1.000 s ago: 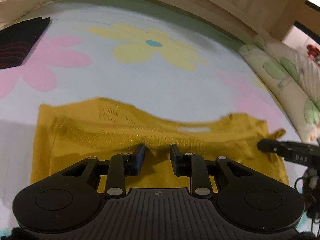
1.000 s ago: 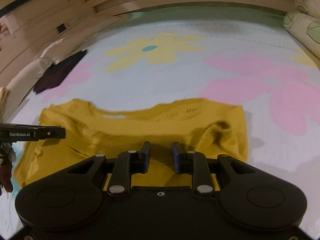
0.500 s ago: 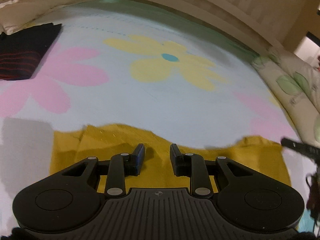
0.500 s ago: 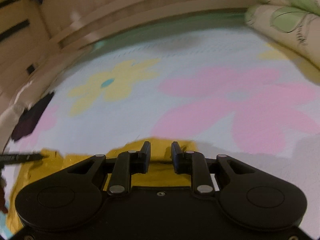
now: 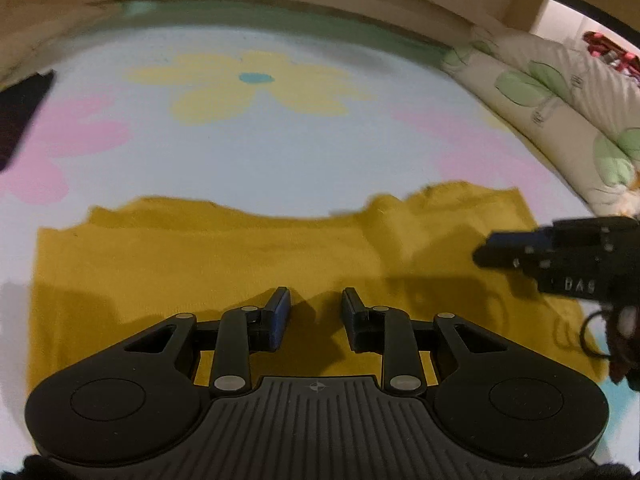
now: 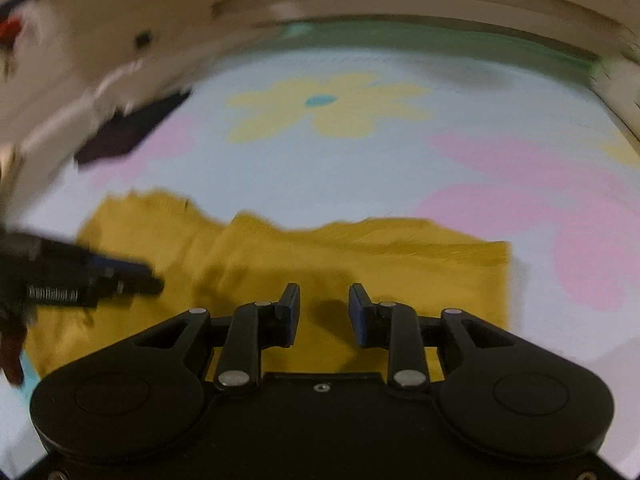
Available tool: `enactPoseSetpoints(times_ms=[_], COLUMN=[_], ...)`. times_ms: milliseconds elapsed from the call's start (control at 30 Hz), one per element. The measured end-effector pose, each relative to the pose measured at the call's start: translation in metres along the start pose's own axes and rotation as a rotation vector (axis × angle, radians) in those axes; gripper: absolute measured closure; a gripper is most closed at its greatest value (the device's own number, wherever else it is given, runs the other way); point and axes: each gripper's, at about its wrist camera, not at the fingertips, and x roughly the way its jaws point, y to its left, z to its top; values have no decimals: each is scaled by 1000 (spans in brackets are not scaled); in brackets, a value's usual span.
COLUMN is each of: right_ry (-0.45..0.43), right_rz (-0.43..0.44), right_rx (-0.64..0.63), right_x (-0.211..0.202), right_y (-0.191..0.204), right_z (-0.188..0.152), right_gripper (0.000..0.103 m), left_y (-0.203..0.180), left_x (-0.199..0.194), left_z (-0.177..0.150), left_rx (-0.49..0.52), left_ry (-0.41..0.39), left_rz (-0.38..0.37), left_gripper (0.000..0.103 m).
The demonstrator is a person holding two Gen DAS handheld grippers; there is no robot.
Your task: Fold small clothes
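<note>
Mustard-yellow knit garment (image 5: 248,264) lies flat on the bed's pale blue sheet with big pink and yellow flower print (image 5: 280,152), folded into a wide band, far edge wavy and uneven, a raised crease toward its right end. Left gripper (image 5: 314,306) sits over the near-middle of the cloth, fingers apart, nothing between them; right gripper (image 6: 323,306) likewise over the right half, fingers parted and empty — whether the tips touch the fabric can't be told. Each gripper shows side-on in the other's view. Dark folded garment (image 6: 132,128) lies well apart at the far left, cream leaf-print pillow (image 5: 560,96) along the right edge of the bed. Likely between folds. Risks: the uneven far edge and that crease get locked in if the next fold goes ahead unsmoothed; a pinch taking only the top layer would pull the stack apart; the soft sheet may bunch up with the cloth.
</note>
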Motion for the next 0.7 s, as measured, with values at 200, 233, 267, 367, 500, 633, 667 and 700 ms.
enactPoseSetpoints(times_ms=[200,233,267,367,500,633,667,700], right_ry=[2,-2,-7,-8,-31,-49,-49,-47], right_rz=[-134,-154,-158,-145,-135,-107,-99,-95], right_rx=[26,51,70,123,157,221,243,261], right_x=[20,20,20,19,1,-28,-34,-42], right_y=[-12,-18,-24,-34,-31,-33,-35,-37], right_z=[5,6,6,9,11,8,7,4], right_gripper=[75,77,79,83,65,63,63,62], left_y=[41,47,49,47,51,58,61,64], left_x=[-4,-6,-8,-13,-37,-70,-79,-86], left_z=[2,1,2,8,8,-4,-9,-12], left_rx=[-12,-13,-5,8,-84,-121,-133,-147], left_ry=[-40,-42,-39,-29,-9,5,10,14], left_rz=[151,143,141,175,81,56,60,64], left_gripper=[76,79,81,80,76,64,62,62])
